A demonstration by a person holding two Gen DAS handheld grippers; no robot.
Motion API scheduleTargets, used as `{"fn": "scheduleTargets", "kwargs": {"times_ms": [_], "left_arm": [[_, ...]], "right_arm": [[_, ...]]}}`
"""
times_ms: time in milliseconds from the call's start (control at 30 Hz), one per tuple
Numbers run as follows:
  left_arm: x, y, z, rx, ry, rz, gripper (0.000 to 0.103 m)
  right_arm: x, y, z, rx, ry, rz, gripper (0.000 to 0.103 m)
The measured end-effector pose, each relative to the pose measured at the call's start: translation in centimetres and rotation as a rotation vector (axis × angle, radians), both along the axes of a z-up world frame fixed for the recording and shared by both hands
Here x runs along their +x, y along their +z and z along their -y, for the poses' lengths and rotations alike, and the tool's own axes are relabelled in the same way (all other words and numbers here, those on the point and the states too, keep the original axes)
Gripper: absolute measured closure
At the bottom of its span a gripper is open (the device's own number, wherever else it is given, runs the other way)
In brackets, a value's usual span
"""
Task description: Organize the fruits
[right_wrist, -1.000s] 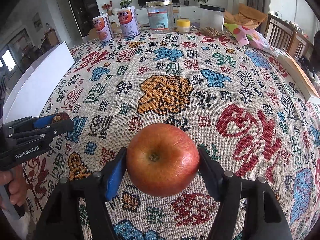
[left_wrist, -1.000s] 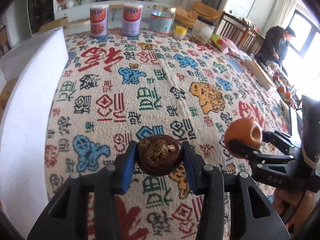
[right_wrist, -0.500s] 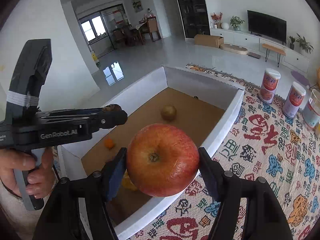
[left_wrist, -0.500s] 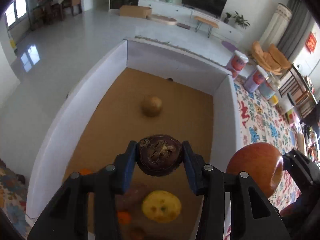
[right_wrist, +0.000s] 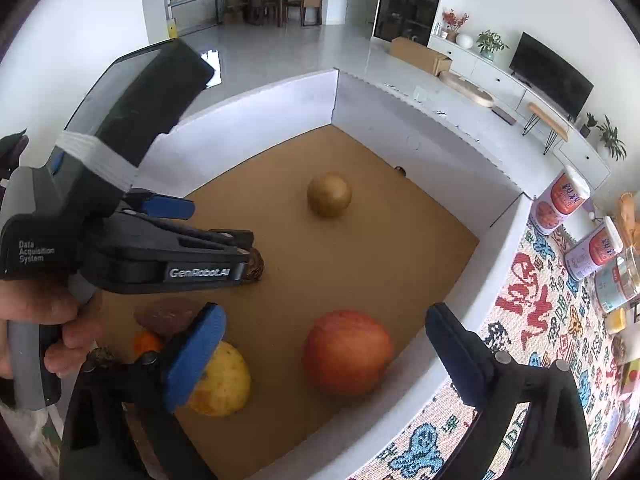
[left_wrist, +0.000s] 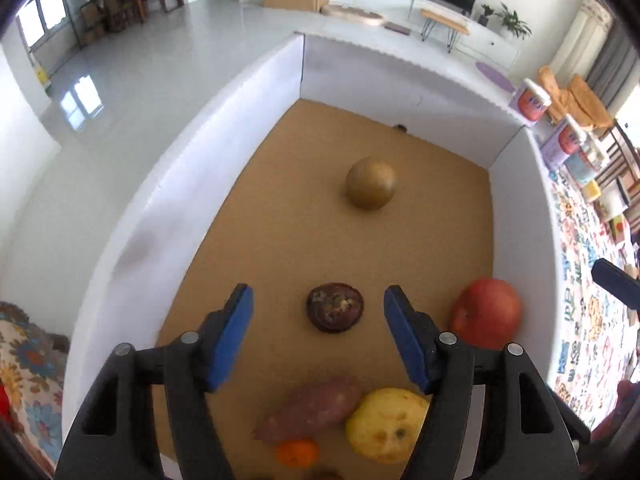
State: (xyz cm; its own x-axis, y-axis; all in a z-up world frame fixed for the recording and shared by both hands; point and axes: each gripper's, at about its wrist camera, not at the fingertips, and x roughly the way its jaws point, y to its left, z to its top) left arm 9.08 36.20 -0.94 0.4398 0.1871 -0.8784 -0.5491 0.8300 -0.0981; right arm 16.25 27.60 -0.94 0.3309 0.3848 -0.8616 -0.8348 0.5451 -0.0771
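Observation:
A white-walled box (left_wrist: 192,184) with a cork floor holds the fruit. A dark purple mangosteen (left_wrist: 335,307) lies on the floor between the open fingers of my left gripper (left_wrist: 316,316), free of them. A red apple (right_wrist: 347,352) lies near the box's right wall, between the wide-open fingers of my right gripper (right_wrist: 324,344); it also shows in the left wrist view (left_wrist: 485,312). A brown round fruit (left_wrist: 371,184) sits further back. A yellow fruit (left_wrist: 386,424), a sweet potato (left_wrist: 312,408) and a small orange (left_wrist: 297,452) lie at the near end.
The box (right_wrist: 472,280) stands on a patterned tablecloth (right_wrist: 532,320). Cans and jars (right_wrist: 564,200) stand on the cloth at the right. The left gripper's body (right_wrist: 128,256) and the hand holding it fill the left of the right wrist view.
Both grippers have lowered into the box and opened. The mangosteen and the apple have left the fingers and now rest on the cork floor.

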Motion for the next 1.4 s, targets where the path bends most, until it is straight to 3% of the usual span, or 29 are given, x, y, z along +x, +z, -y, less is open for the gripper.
{"fn": "scheduleTargets", "kwargs": {"times_ms": [133, 200, 267, 333, 433, 533, 700, 900, 1133, 1300, 1400], "left_arm": [[-5.6, 6.8, 5.4, 0.13, -0.032, 0.126, 0.012], [-7.9, 8.9, 8.2, 0.208, -0.039, 0.126, 0.01], [-10.5, 9.9, 10.4, 0.203, -0.034, 0.099, 0.009], [-12.5, 9.9, 11.2, 0.14, -0.003, 0.072, 0.009], [-15.9, 10.4, 11.6, 0.086, 0.02, 0.094, 0.009], [-18.2, 10.2, 11.7, 0.132, 0.011, 0.103, 0.009], [-18.8, 8.3, 10.7, 0.25, 0.123, 0.037, 0.008], [-18.4, 8.2, 11.2, 0.295, 0.102, 0.032, 0.004], [-17.8, 7.6, 10.4, 0.293, 0.122, 0.024, 0.004], [-18.0, 7.6, 9.7, 0.33, 0.158, 0.018, 0.004], [-18.0, 7.6, 9.2, 0.315, 0.162, 0.024, 0.004]], "right_arm": [[-0.5, 4.0, 4.8, 0.039, -0.092, 0.035, 0.0], [-1.4, 5.7, 7.0, 0.055, -0.126, 0.02, 0.0], [-3.1, 7.4, 9.0, 0.08, -0.151, 0.007, 0.0], [-5.3, 8.4, 10.6, 0.102, -0.178, -0.006, 0.0], [-8.9, 9.0, 11.5, 0.136, -0.185, -0.069, 0.0], [-12.0, 9.0, 11.8, 0.139, -0.191, -0.131, 0.0], [-14.1, 9.0, 11.1, 0.179, -0.21, -0.151, 0.0], [-14.8, 8.7, 11.2, 0.158, -0.237, -0.124, 0.0], [-14.7, 8.8, 10.2, 0.136, -0.239, -0.086, 0.0], [-14.1, 7.7, 9.4, 0.109, -0.251, -0.096, 0.0], [-13.8, 7.2, 8.9, 0.104, -0.255, -0.114, 0.0]]}}
